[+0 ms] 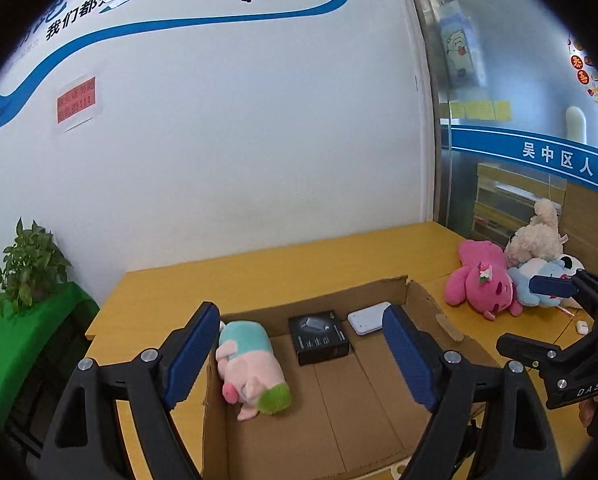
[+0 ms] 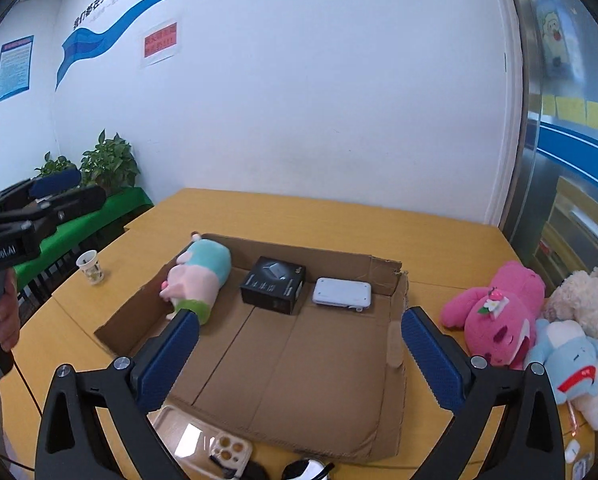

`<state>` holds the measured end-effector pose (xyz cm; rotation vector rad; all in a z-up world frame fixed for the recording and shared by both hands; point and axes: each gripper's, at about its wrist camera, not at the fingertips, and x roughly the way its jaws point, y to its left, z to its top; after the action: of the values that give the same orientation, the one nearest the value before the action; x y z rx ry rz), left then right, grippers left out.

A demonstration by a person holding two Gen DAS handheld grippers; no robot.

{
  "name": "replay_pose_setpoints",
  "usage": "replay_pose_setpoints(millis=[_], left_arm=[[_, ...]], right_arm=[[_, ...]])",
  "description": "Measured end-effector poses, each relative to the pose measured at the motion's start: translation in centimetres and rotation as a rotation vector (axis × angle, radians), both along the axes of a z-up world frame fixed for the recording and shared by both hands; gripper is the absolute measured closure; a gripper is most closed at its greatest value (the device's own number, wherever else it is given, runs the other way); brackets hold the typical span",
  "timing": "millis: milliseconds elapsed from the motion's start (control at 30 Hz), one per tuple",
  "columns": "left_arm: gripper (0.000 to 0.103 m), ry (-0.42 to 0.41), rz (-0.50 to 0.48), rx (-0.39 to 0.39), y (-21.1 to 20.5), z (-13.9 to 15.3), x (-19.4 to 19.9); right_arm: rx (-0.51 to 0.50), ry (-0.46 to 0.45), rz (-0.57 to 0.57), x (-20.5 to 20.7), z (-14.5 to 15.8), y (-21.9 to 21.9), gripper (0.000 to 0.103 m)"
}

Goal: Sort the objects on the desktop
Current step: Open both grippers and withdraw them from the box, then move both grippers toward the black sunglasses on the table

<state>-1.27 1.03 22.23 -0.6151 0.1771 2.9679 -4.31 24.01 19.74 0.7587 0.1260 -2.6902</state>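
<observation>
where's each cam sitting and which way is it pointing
Left wrist: on the left gripper, aimed down into the brown cardboard box; the right gripper shows at right.
Right wrist: on the right gripper, facing the same box; the left gripper and hand show at left.
Shared: box, pink plush bear.

Both tools are being shown as black frames with silver screws and ribbed blue pads. The left gripper is being marked "SenRobot.AI" on its side; the right gripper is being marked "DAS". A black handle is being wrapped by a hand.
</observation>
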Motion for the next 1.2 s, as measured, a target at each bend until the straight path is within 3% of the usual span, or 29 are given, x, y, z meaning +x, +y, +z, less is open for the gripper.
replay_pose_setpoints(millis=[233, 300, 333, 400, 433, 533, 567, 600, 633, 700, 767, 833, 867, 900, 1100, 1200], left_arm=[[0.02, 0.006, 0.048, 0.005, 0.1, -1.3, 4.3], [0.023, 0.01, 0.039, 0.003, 0.0, -1.4, 5.4], [0.029, 0.01, 0.023, 0.01, 0.1, -1.4, 5.8], [0.073, -0.013, -0.024, 0.041, 0.0, -1.4, 6.2], [0.079, -0.031, -0.026, 0.051, 0.0, -1.5, 6.2], [0.08, -0.034, -0.004, 0.045, 0.0, -1.7, 6.2], [0.079, -0.026, 0.005, 0.04, 0.1, -1.7, 6.3], [0.075, -0.015, 0.014, 0.033, 0.1, -1.6, 6.5], [0.07, -0.01, 0.016, 0.025, 0.2, -1.5, 6.5], [0.033, 0.004, 0.01, 0.021, 0.3, -1.6, 6.7], [0.023, 0.018, 0.019, 0.013, 0.4, -1.8, 6.8], [0.023, 0.018, 0.017, -0.006, 0.7, -2.0, 6.6], [0.023, 0.016, 0.019, -0.015, 0.8, -2.1, 6.5], [0.023, 0.014, 0.023, -0.022, 0.9, -2.3, 6.4], [0.023, 0.002, 0.029, -0.018, 1.2, -2.9, 5.7], [0.023, -0.002, 0.027, -0.024, 1.4, -3.1, 5.4]], right_arm=[[-0.035, 0.016, 0.006, 5.3, -0.5, -0.9, 0.001], [-0.049, 0.015, 0.008, 6.3, -0.6, -0.8, 0.005], [-0.049, 0.013, 0.009, 6.8, -0.6, -0.9, 0.009], [-0.045, 0.007, 0.017, 7.5, -0.7, -1.0, 0.021], [-0.043, 0.005, 0.018, 7.7, -0.8, -1.1, 0.023], [-0.039, -0.014, 0.021, 8.2, -1.1, -1.2, 0.053], [-0.043, -0.023, 0.031, 8.1, -1.3, -1.2, 0.07], [-0.049, -0.034, 0.045, 8.1, -1.3, -1.2, 0.079], [-0.052, -0.037, 0.048, 8.2, -1.4, -1.1, 0.081], [-0.058, -0.036, 0.053, 8.3, -1.3, -1.1, 0.081], [-0.069, -0.03, 0.048, 8.3, -1.2, -0.8, 0.079], [-0.09, -0.029, 0.035, 8.2, -1.1, -0.4, 0.056], [-0.102, -0.024, 0.025, 8.2, -1.1, -0.1, 0.031], [-0.116, -0.011, 0.015, 8.3, -1.0, 0.2, 0.018], [-0.119, -0.031, 0.017, 7.5, -1.5, 0.7, 0.022], [-0.119, -0.051, 0.031, 7.0, -2.3, 0.5, 0.037]])
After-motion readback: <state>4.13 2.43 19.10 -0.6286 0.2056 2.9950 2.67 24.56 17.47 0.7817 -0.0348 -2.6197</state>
